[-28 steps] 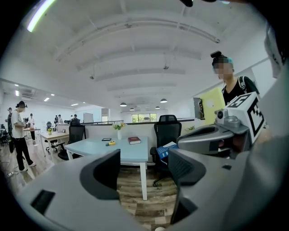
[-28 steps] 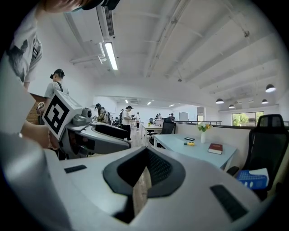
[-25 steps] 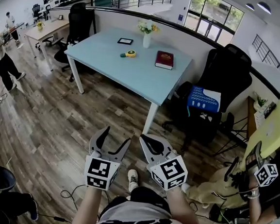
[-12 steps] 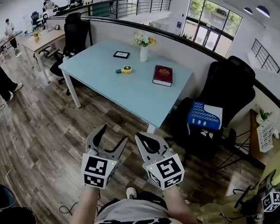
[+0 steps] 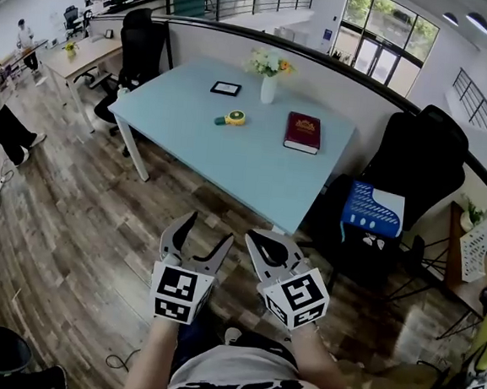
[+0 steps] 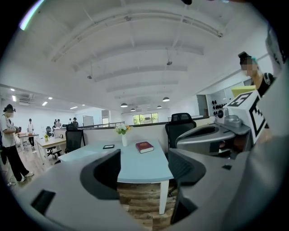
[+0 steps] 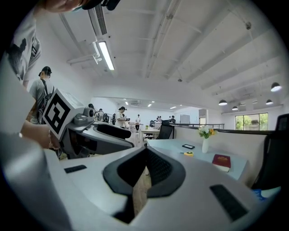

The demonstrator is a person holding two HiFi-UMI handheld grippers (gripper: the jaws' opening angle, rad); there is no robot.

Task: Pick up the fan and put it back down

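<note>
Head view, looking steeply down across an open office with a wooden floor (image 5: 73,208). Low in the frame, a person holds two grippers side by side over the floor, well short of a pale blue counter (image 5: 229,163).

The left gripper (image 5: 201,238) points toward the counter. Its fingers (image 6: 107,173) stand apart with nothing between them; in the left gripper view, only the counter's near edge and the floor show through the gap. The right gripper (image 5: 255,239) sits just beside it. Its fingers (image 7: 158,169) are pressed together and hold nothing.

The fan (image 5: 231,119) (small, yellow, with a green end) lies on the far half of the counter, well apart from both grippers. Near it:
- a red book (image 5: 303,132) lies flat to its right
- a white vase of flowers (image 5: 269,75) stands behind it, near the far edge
- a small dark tablet (image 5: 226,88) lies flat to the left of the vase

A black office chair (image 5: 421,154) stands past the counter's right end, with a blue object (image 5: 373,209) on its seat.
</note>
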